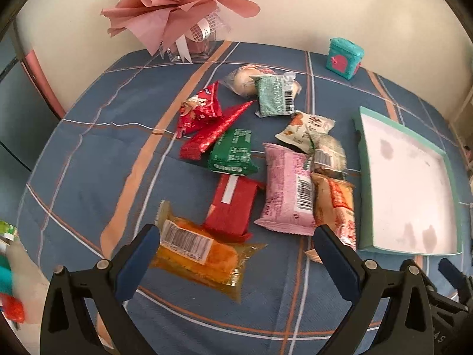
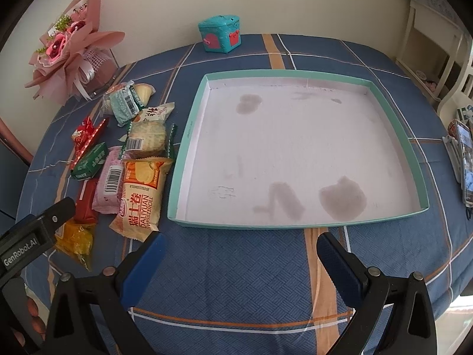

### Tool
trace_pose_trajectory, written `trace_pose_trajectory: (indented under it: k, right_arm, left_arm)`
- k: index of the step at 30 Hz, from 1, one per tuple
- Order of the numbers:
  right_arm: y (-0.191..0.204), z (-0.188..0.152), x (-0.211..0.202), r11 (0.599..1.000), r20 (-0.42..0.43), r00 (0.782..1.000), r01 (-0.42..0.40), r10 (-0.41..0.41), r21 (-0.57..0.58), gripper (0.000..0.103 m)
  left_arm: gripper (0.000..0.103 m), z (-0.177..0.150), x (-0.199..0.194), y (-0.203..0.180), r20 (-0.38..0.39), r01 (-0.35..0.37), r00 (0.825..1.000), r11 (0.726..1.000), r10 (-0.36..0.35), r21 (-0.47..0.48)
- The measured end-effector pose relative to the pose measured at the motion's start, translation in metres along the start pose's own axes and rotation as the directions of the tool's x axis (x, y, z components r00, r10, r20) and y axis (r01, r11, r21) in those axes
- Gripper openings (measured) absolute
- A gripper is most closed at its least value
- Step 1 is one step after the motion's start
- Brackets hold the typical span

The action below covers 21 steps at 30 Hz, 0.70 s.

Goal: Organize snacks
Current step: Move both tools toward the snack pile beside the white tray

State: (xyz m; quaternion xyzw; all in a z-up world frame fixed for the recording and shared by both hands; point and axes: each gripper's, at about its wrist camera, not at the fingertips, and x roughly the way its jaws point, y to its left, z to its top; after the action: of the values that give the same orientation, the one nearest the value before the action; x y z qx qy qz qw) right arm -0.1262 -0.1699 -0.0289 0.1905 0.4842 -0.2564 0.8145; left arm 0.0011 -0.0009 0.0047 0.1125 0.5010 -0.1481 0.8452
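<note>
The snacks lie in a loose pile on the desk [image 2: 236, 266], all of them to the left of the shallow teal-rimmed tray [image 2: 414, 159], whose white floor holds nothing but a few grey stains. That layout suggests the job has not started: the tray sits open and close by, presumably so the packets can be carried across one at a time and laid flat.

Nearest the tray's left wall is the orange Swiss roll packet [image 2: 140, 195], with the pink packet [image 1: 288, 189] touching its other side and a round cracker pack [image 2: 147, 136] just behind them. Further out lie a red bar [image 1: 233, 204], a green packet [image 1: 233, 152], shiny red wrappers [image 1: 207, 118] and a pale green sachet [image 1: 273, 96] resting on a bun. The clear yellow packet [image 1: 198, 251] lies closest to the front edge.

The left claw [image 1: 236, 247] hovers with its jaws spread wide and nothing between them; the yellow packet's barcoded end lies below the gap, so this looks like the likeliest first pick. The right claw [image 2: 239, 251] is equally wide open and unladen, held over bare cloth just in front of the tray's near rim, probably waiting there so it stays out of the left one's way.

At the back of the desk a pink bouquet [image 1: 174, 3] and a small teal box [image 2: 220, 34] stand well apart from the pile.
</note>
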Motion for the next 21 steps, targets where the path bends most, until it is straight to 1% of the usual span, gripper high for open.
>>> trace_pose_trajectory:
  k: [5,8,10,16,21]
  right_arm:
    - [0.001,0.0,0.001,1.0,-0.007,1.0,0.003,-0.003,-0.004,0.103]
    - [0.001,0.001,0.0,1.0,-0.002,1.0,0.004,-0.005,-0.007,0.103]
    - [0.001,0.001,0.0,1.0,-0.001,1.0,0.003,-0.003,-0.008,0.103]
    - [0.0,0.001,-0.002,1.0,0.005,1.0,0.001,-0.001,-0.012,0.103]
    - [0.002,0.002,-0.004,1.0,0.01,1.0,-0.005,0.005,-0.028,0.103]
  left_arm:
    - [0.103,0.001,0.001,0.008,-0.016,0.007,1.0,0.999,-0.007,-0.043]
    - [0.103,0.001,0.002,0.011,-0.027,-0.001,1.0,0.998,-0.001,-0.061]
    - [0.103,0.0,0.004,0.013,-0.039,0.008,0.999,0.997,-0.011,-0.072]
    - [0.103,-0.003,0.008,0.014,-0.056,0.014,0.998,0.997,-0.019,-0.082]
    - [0.101,-0.002,0.006,0.014,-0.047,0.016,0.999,0.996,-0.02,-0.084]
